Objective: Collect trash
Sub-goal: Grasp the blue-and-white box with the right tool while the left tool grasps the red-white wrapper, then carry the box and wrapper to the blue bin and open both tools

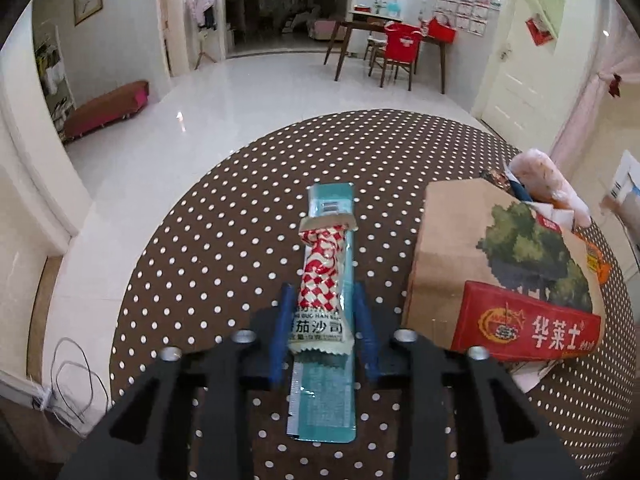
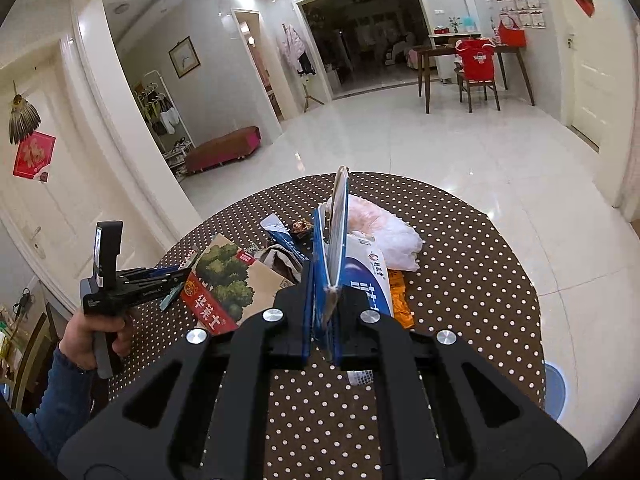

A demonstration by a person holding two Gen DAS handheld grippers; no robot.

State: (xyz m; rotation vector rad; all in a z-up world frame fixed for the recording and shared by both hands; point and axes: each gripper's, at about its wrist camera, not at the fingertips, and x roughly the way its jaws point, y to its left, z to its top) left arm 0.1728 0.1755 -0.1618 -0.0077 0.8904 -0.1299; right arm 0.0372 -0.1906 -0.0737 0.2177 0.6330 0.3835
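Note:
A red-and-white checked ketchup packet [image 1: 322, 280] lies on a long teal wrapper [image 1: 326, 404] on the dotted tablecloth [image 1: 200, 264]. My left gripper [image 1: 322, 292] points down at them, one blue finger [image 1: 282, 332] close along each side. Both wrappers lie flat and unsqueezed, so the gripper reads as open. In the right wrist view the left gripper [image 2: 176, 280] shows at the left, held by a hand [image 2: 96, 336]. My right gripper [image 2: 326, 276] is shut on a thin blue-and-white package [image 2: 338, 236] that stands on edge above the table.
A brown paper takeaway bag [image 1: 500, 264] [image 2: 228, 284] lies right of the left gripper. Behind it is a heap with a white plastic bag [image 2: 384, 236], a blue-and-white box [image 2: 368, 280] and an orange wrapper [image 2: 400, 300]. The round table's edge [image 2: 520, 264] curves close on all sides.

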